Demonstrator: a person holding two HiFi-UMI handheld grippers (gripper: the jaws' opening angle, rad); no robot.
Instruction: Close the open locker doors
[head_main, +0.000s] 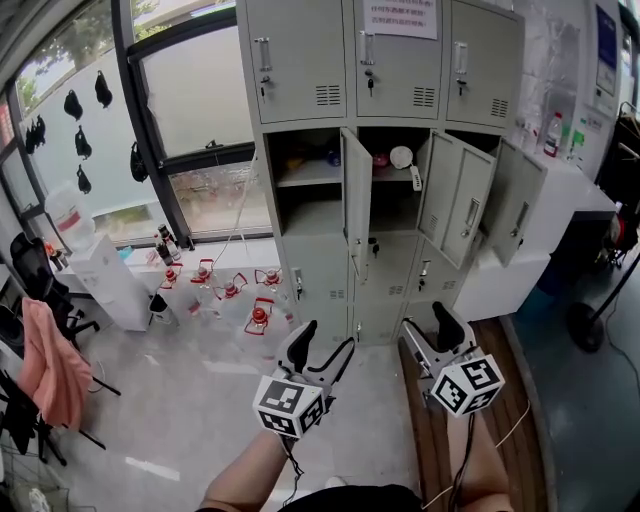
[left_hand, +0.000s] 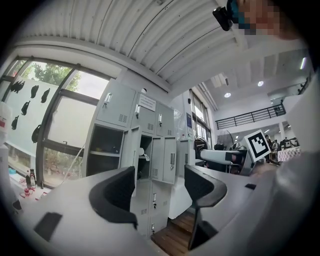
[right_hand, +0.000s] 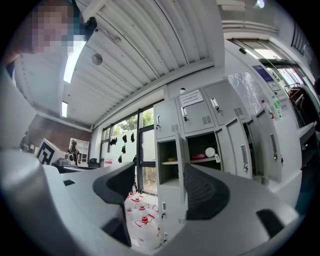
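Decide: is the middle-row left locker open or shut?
Open: its door stands swung outward, and the shelf inside shows.

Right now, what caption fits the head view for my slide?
Left gripper and right gripper, both open, face lockers with three doors open; jugs on the floor.

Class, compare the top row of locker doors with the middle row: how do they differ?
The top-row doors are shut flat against the cabinet; the middle-row doors stand swung outward. The top-row doors hide what is inside; the middle-row doors leave shelves exposed. Both rows are grey with handles.
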